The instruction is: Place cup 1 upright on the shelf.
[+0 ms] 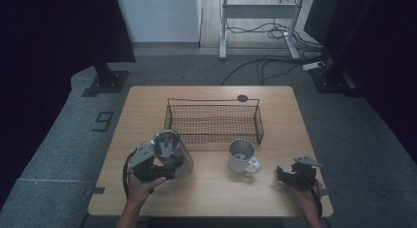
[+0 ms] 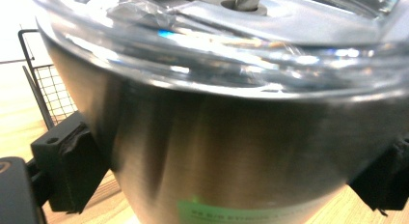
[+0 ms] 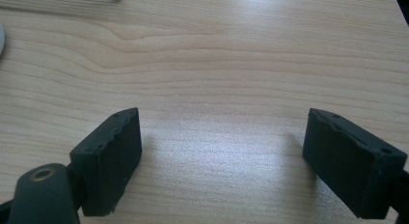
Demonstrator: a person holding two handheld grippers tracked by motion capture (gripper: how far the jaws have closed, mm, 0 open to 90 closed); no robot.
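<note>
Left tongs [image 2: 226, 185] pinching steel canister [image 1: 172, 152] | right tongs [image 3: 231, 156] spread | mug [image 1: 242, 156], basket [image 1: 214, 121] seemingly apart

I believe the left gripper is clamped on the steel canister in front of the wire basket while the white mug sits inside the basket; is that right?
Not quite: the white mug is not inside the wire basket; it stands on the table just in front of it, as the high view shows. The rest holds: the left gripper is clamped on the steel canister in front of the basket.
</note>
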